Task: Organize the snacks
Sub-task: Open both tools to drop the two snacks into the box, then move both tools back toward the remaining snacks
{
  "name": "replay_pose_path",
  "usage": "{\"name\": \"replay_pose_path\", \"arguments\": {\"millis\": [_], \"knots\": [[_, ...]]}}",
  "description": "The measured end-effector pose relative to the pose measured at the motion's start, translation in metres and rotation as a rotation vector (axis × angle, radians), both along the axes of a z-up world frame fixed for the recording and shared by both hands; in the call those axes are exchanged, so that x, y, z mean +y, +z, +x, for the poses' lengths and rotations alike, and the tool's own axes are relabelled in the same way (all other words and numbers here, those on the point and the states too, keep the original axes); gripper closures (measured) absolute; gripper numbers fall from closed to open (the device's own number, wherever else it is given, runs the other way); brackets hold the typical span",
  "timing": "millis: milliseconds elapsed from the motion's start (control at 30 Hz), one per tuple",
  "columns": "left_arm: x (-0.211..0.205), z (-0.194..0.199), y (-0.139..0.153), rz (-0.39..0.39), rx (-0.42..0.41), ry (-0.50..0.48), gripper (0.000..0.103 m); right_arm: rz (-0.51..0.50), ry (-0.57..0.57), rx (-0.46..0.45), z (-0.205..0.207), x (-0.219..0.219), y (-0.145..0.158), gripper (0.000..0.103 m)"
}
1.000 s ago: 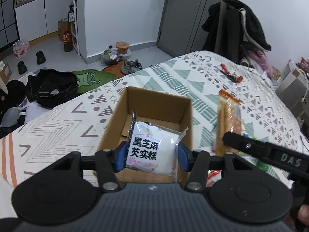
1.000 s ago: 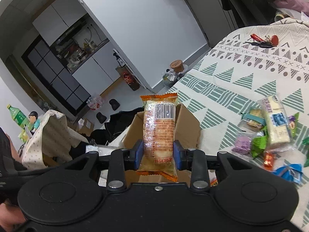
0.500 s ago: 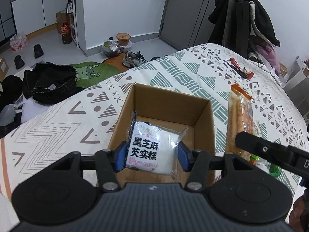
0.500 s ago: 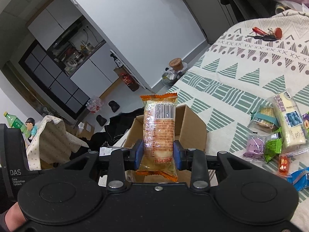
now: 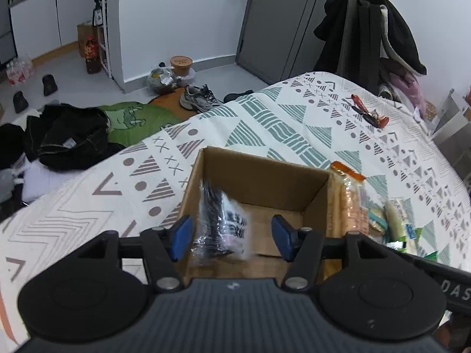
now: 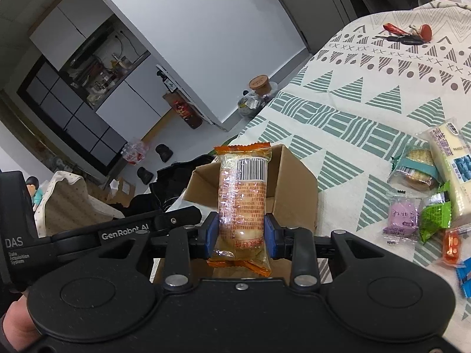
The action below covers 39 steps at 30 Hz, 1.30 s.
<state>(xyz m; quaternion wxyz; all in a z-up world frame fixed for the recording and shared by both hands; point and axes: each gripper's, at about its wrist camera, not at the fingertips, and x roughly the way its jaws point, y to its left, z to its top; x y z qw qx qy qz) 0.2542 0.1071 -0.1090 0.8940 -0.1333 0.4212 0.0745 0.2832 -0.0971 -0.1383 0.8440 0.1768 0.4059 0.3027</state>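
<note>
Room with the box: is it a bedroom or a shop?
Most likely a bedroom in a small flat: the box sits on a patterned bedspread, coats hang by the door, and shoes lie on the floor.

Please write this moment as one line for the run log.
left gripper: fingers opening, white packet blurred, dropping into cardboard box | right gripper: shut on orange packet near box | more snacks on bed

One cardboard box (image 5: 259,182), two held snack packets, two grippers.
</note>
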Motion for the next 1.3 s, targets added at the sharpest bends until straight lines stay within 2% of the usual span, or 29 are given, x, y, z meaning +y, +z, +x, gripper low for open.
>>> {"name": "replay_pose_path", "arguments": {"millis": [67,133,167,233,400,533,633,833,1300], "knots": [[0.003,-0.001,-0.001,-0.031,0.002,0.004,0.035,0.000,0.000,-0.006,0.000,0.002,0.001,0.070],[0.004,-0.002,-0.001,-0.034,0.009,0.014,0.032,-0.008,-0.002,-0.007,0.000,0.003,0.001,0.066],[0.004,-0.003,0.000,-0.030,0.014,0.021,0.031,-0.014,-0.004,-0.010,-0.001,0.004,0.001,0.064],[0.004,-0.005,0.001,-0.018,0.023,0.038,0.027,-0.017,-0.006,-0.016,-0.003,0.002,0.002,0.051],[0.002,-0.013,0.006,-0.002,0.042,0.064,0.021,-0.033,-0.022,-0.020,-0.011,-0.008,0.009,0.047],[-0.008,-0.023,0.013,0.008,0.045,0.070,0.019,-0.064,-0.034,-0.024,-0.022,-0.022,0.019,0.033],[-0.018,-0.030,0.018,0.032,0.049,0.072,0.011,-0.074,-0.046,-0.042,-0.029,-0.036,0.026,0.025],[-0.043,-0.045,0.032,0.053,0.029,0.050,0.001,-0.092,-0.076,-0.051,-0.037,-0.062,0.036,0.017],[-0.094,-0.069,0.053,0.033,-0.002,-0.011,0.000,-0.142,-0.152,-0.080,-0.060,-0.120,0.058,0.003]]}}
